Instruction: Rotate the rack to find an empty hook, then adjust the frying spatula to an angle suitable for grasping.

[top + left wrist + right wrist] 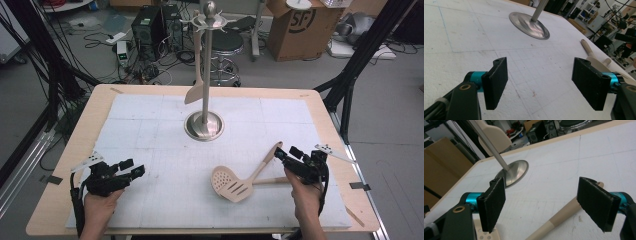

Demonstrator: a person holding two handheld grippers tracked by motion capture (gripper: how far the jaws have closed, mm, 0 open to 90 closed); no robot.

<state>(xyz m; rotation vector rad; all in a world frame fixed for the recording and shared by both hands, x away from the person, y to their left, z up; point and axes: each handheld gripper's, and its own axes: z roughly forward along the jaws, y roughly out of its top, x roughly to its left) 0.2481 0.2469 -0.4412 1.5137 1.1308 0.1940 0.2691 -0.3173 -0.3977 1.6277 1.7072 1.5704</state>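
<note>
Two tongs in my hands, both low over the white foam mat [150, 150], near my edge of the table [60, 200].

Left tongs [131, 170]: jaws wide apart, nothing between them. They sit above bare mat at the near left, well apart from the utensils. In the left gripper view the mat's faint grid lines run between the two pads [496, 82].

Right tongs [285, 154]: jaws also spread wide, gripping nothing. In the right gripper view a pale wooden handle [564, 213] runs diagonally between and below the jaws, apart from both pads; its tip shows past the right pad. No contact that I can see.

Two utensils lie just left of my right hand [306, 200]: a slotted spatula [236, 190] and a round perforated skimmer [221, 177]. Their heads overlap near the mat's middle-right and their handles cross. One handle slants up toward the right tongs' tips; the other runs roughly level toward my right hand. I can't tell which head goes with which handle.

Farther out, mid-mat: a steel rack with a round base [204, 125] and upright pole [206, 75]. One wooden spatula [194, 92] hangs from the hooks at its top, blade down, beside the pole.

Beyond the table: a stool [222, 47], a cardboard box [297, 25], cables on the floor.
</note>
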